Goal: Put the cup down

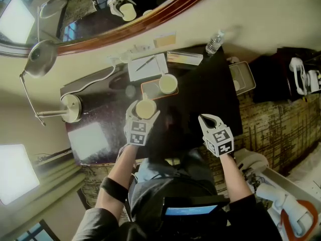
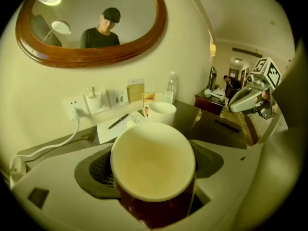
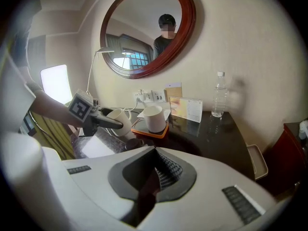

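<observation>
Head view: my left gripper (image 1: 141, 118) pinched the cup (image 1: 146, 108) over the dark table (image 1: 200, 97), just beside the tray (image 1: 149, 89) holding a second cup (image 1: 168, 83). The cup was not down yet, so the setting-down was left.

Left gripper view: the cup filled the jaws, mouth toward the camera. What lay under it was hidden.

Right gripper view: my right gripper (image 3: 155, 176) was pressed together and empty. Only this view showed the cup side-on, apparently off the table.
</observation>
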